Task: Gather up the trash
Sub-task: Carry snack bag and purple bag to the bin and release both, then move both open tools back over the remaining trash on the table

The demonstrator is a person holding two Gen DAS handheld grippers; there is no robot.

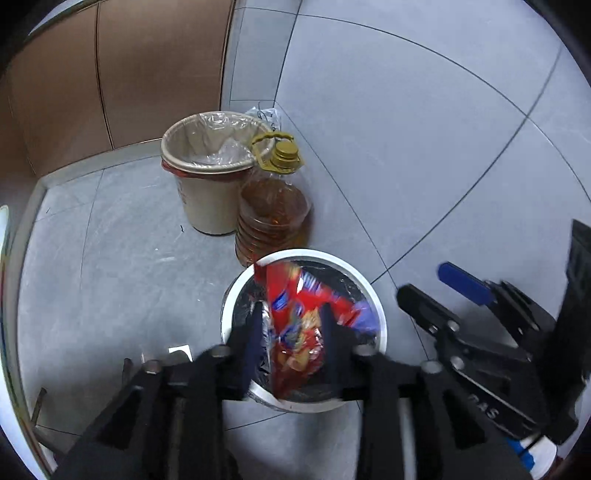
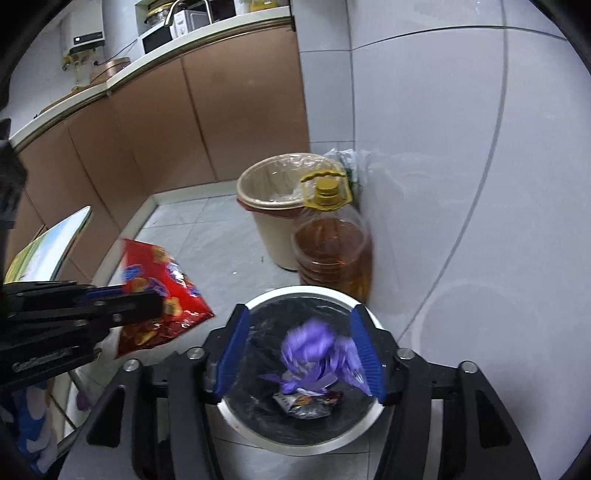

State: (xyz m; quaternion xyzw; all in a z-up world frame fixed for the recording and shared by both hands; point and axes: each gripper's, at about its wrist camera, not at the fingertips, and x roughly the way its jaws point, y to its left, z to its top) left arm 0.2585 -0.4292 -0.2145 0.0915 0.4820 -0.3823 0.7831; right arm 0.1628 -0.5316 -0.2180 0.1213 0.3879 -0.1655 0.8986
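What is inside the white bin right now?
The white bin has a black liner. A crumpled purple wrapper and a small printed packet show inside. What lies beneath them is covered.

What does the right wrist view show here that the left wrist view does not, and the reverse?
Right wrist only: a purple wrapper between the right tool's open pads, other trash at the bin's bottom, the countertop appliances.

Left wrist only: the red snack bag seen between the left tool's fingers, over the bin.

Both: white-rimmed bin, beige bin, oil bottle.
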